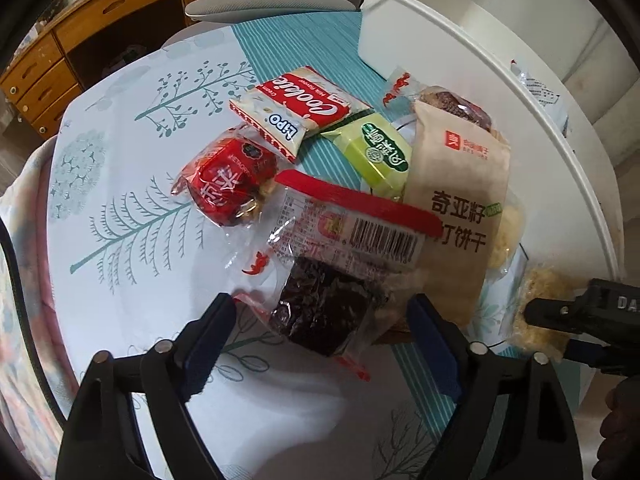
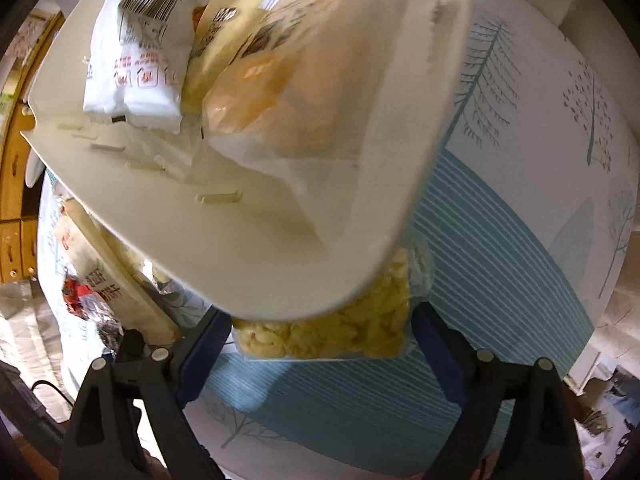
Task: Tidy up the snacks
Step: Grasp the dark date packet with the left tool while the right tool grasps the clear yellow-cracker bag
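A dark brown cake in a clear wrapper with a barcode (image 1: 328, 304) lies on the tree-print cloth between the blue pads of my left gripper (image 1: 322, 336). The jaws stand open with a gap on both sides. Behind it lie a red round packet (image 1: 228, 184), a Lipo cookie pack (image 1: 296, 116), a green packet (image 1: 380, 152) and a tan cracker bag (image 1: 456, 184). My right gripper (image 2: 322, 340) points down, open, around a clear packet of yellow puffs (image 2: 332, 332), whose far part is hidden by the white bin (image 2: 280, 240). The right gripper (image 1: 560, 320) also shows at the left wrist view's right edge.
The white bin (image 1: 440, 40) holds a white barcoded packet (image 2: 136, 64) and a cream-orange bag (image 2: 288, 80). A second wrapped dark cake (image 1: 456, 108) lies by the bin. Wooden drawers (image 1: 52, 60) and a grey chair (image 1: 260, 4) stand beyond the round table's edge.
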The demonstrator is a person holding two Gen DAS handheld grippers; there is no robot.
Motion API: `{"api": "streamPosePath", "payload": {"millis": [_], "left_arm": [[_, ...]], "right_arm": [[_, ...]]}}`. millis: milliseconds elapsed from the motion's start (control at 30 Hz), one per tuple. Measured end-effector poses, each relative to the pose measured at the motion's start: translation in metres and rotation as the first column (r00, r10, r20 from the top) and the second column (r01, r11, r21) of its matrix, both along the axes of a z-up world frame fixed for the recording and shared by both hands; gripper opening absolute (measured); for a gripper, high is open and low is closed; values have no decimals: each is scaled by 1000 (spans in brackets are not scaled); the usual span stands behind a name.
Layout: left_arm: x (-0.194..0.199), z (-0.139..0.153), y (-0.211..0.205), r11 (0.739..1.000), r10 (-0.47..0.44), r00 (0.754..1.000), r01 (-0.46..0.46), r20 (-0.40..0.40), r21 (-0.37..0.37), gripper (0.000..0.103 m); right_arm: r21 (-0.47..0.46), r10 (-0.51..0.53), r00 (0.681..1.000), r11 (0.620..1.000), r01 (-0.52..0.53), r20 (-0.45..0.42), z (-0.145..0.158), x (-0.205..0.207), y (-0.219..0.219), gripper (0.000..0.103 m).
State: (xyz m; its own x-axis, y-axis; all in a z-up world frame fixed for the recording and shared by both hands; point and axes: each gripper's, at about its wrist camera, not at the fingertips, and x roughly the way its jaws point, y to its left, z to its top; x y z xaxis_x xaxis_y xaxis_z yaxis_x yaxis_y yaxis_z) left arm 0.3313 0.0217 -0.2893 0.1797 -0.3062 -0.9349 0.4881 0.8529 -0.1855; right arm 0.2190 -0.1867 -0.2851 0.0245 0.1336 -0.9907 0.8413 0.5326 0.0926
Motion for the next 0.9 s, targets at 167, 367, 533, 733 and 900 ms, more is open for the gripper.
{"api": "streamPosePath", "payload": {"millis": [167,367,533,733,900], "left_arm": [[-4,3,10,1000,8,1000,-8,7,-20,61],[-3,5,25,999,14,1000,-14,-2,-37,29],[-4,5,25,999,47,999,-47,-8,-19,10],[-5,6,40,997,70,997,-71,-40,-33,9],[-3,13,56,991,107,992,-112,-70,-73,9]], "right_arm": [[-10,19,1000,1000,-20,-14,0,11,7,90],[9,17,1000,1000,-17,18,3,7,7,84],[45,-4,999,999,3,32,6,-11,-1,83],[86,-13,1000,996,11,25,1,-26,-3,83],[109,-25,999,994,23,22,-3,-45,0,83]]}}
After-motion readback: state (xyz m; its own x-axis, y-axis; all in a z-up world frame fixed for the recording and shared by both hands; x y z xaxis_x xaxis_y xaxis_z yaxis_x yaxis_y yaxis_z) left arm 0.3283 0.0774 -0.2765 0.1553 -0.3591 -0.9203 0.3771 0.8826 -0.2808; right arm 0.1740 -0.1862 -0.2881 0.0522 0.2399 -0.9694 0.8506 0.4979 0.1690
